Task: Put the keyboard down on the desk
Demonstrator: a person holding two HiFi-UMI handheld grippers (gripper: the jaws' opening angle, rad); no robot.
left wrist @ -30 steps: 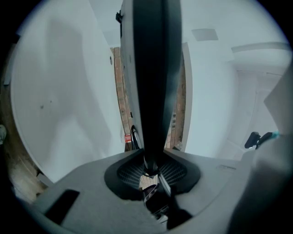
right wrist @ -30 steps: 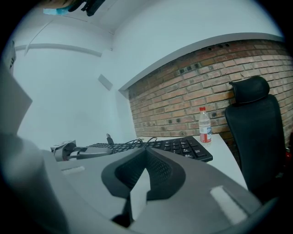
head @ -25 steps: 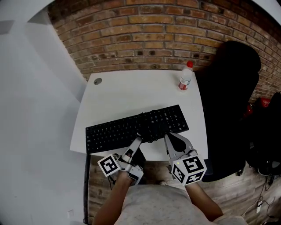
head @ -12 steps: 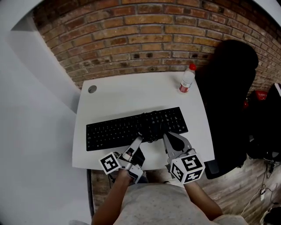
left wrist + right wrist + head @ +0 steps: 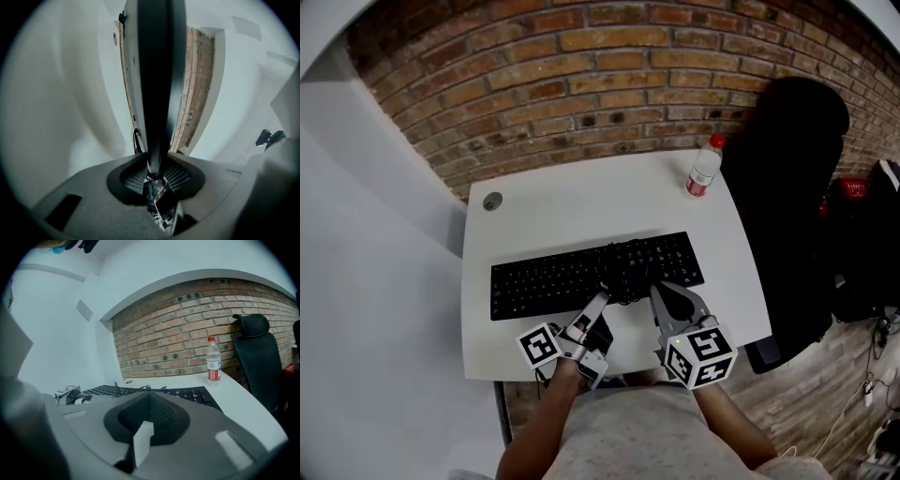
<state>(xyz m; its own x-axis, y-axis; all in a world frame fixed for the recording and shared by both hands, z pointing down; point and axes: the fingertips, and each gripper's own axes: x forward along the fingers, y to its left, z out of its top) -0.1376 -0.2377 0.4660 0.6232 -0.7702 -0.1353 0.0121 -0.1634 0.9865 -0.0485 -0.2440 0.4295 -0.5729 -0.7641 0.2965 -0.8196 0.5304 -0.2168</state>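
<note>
To do this step well, the person should be bringing both ends of the keyboard (image 5: 572, 274) down together, flat and slow, and letting go only when it is lying on the bench (image 5: 581, 202). The left hand-held gripper (image 5: 153, 172) is squeezing the near edge of the keyboard. Its jaws are only a little way apart, with the thin black board right between them. The right hand-held gripper (image 5: 667, 294) is sitting just beside it on the same edge. It seems to be pinching the keyboard too, though its own view is mostly showing the top of one jaw. The keyboard is reaching out ahead of both hand-held grippers, hanging a little above the white bench. A loose cord (image 5: 140, 389) is bunching up just ahead of the jaws, so it should not be getting trapped underneath. A bottle (image 5: 704, 169) is standing well ahead and to the right, out of the way.
</note>
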